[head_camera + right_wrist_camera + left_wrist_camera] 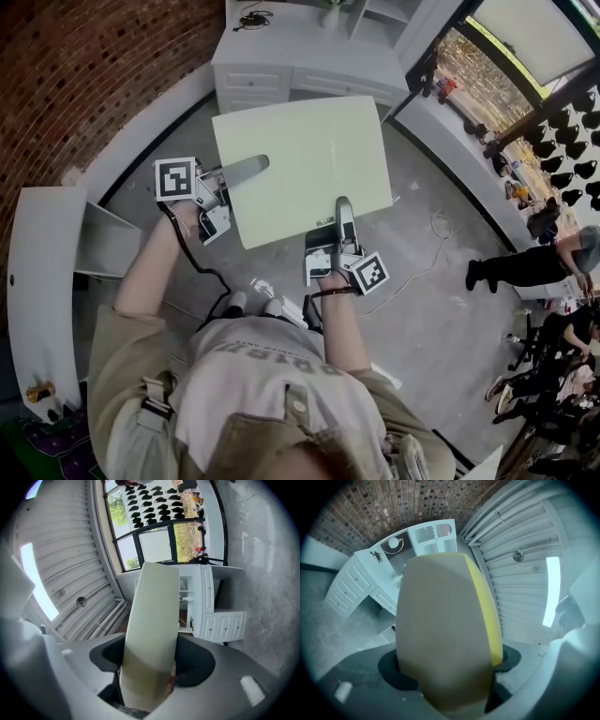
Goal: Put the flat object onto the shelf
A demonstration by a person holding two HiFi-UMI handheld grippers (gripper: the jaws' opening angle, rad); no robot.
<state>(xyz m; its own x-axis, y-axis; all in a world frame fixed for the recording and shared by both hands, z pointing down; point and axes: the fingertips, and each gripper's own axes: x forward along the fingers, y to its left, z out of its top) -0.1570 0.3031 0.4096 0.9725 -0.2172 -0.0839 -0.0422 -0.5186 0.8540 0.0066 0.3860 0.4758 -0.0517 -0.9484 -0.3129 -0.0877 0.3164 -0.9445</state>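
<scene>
The flat board (305,164) hangs in front of me above the floor (441,309), between my two tools. My left hand-held gripper (246,171) clamps its left edge, and my right hand-held gripper (345,214) clamps its near edge, toward the right corner. Beyond the board's far edge stands a drawer cabinet (300,70). What I take to be the shelf (42,272) stands to my left, just before the brick wall (84,66). A person (525,267) stands well off to my right.
</scene>
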